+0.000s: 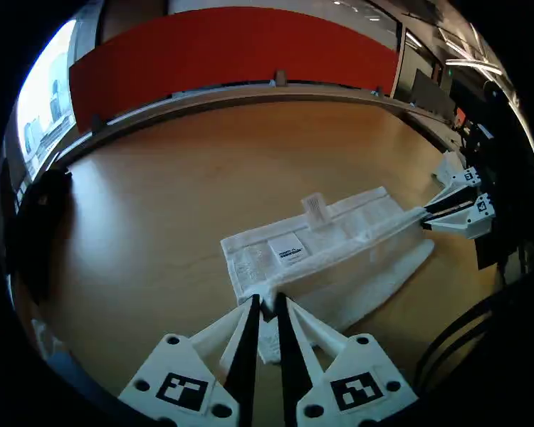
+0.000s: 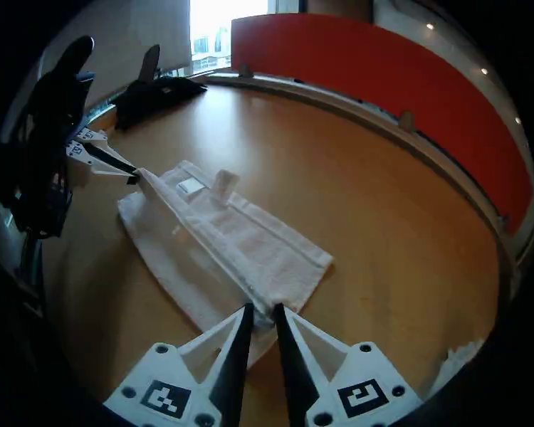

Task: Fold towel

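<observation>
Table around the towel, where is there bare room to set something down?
Widest bare wood lies between the towel and the red partition, on the table. Crowded: the towel's two ends, where the left gripper and right gripper pinch it, and the window corner with the dark bundle.

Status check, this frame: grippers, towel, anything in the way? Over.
Left gripper shut on towel end. Right gripper shut on opposite end. Long edge lifted between them, rest lying on table. Dark bundle at far table edge, well apart.
</observation>
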